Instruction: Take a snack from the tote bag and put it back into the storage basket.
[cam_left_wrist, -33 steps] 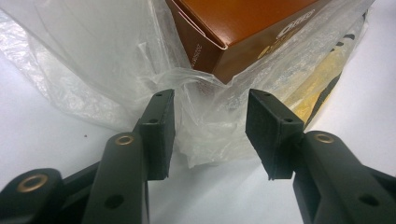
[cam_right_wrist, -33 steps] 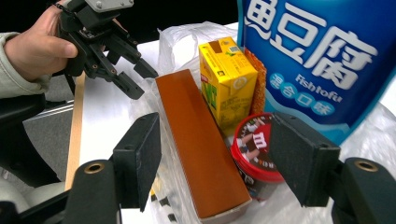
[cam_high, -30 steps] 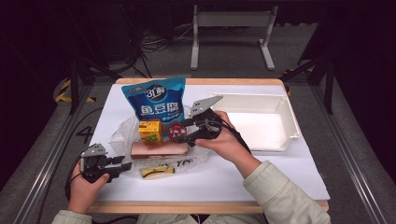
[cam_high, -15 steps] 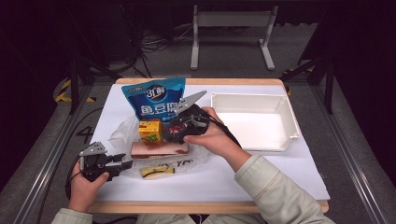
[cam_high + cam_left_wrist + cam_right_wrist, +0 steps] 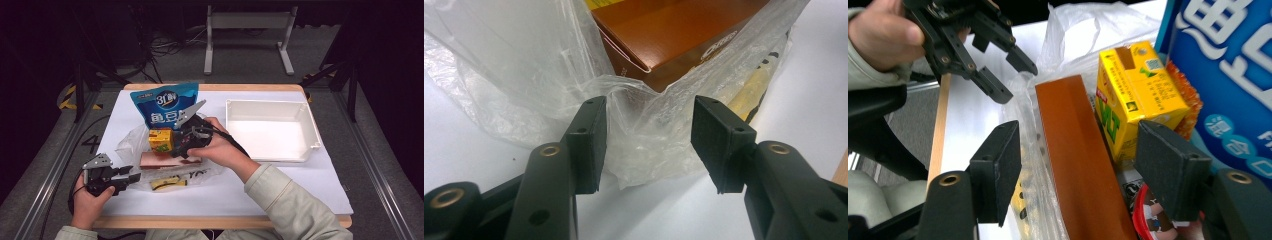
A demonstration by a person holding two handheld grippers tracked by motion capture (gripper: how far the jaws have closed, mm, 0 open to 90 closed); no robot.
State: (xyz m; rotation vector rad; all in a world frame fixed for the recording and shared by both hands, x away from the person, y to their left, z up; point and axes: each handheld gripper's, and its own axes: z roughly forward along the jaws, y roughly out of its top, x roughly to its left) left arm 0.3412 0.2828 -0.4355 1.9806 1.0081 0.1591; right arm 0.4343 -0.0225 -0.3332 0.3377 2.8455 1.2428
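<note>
Open left tongs (image 5: 649,142) at bag edge (image 5: 644,95)

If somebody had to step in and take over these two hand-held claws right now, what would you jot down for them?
Left gripper: open, jaws at the edge of the clear plastic bag, not pinching it.
Right gripper: open, over the bag's contents, the long brown carton between its jaws, not gripped.
Things: the yellow drink box and the brown carton sit in the bag at mid table, the blue snack pouch behind them. The white plastic tray at the right holds nothing.
Done: nothing moved to the tray.
Left: probably hold the bag's edge, lift items out.
</note>
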